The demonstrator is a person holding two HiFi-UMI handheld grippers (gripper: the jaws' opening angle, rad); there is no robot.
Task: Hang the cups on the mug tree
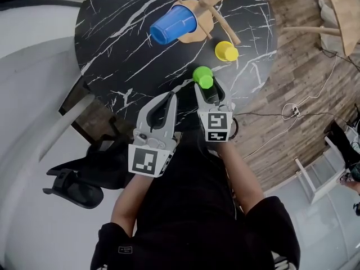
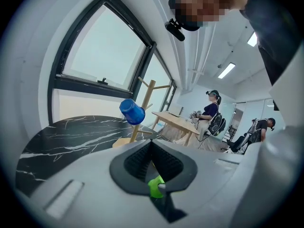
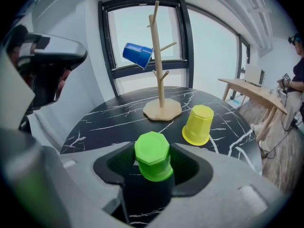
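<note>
Your right gripper [image 3: 152,175] grasps the inverted green cup [image 3: 152,153] with the mug tree [image 3: 159,56] straight ahead; your left gripper [image 2: 152,163] is clenched empty.

Round black bench [image 1: 124,55] w/ white lines. Wood floor [image 1: 292,89] on the right, w/ a white cord [image 1: 291,110]. Big window [image 2: 104,46] behind. Person [image 2: 210,109] stands by a light wood table [image 2: 178,121].
</note>
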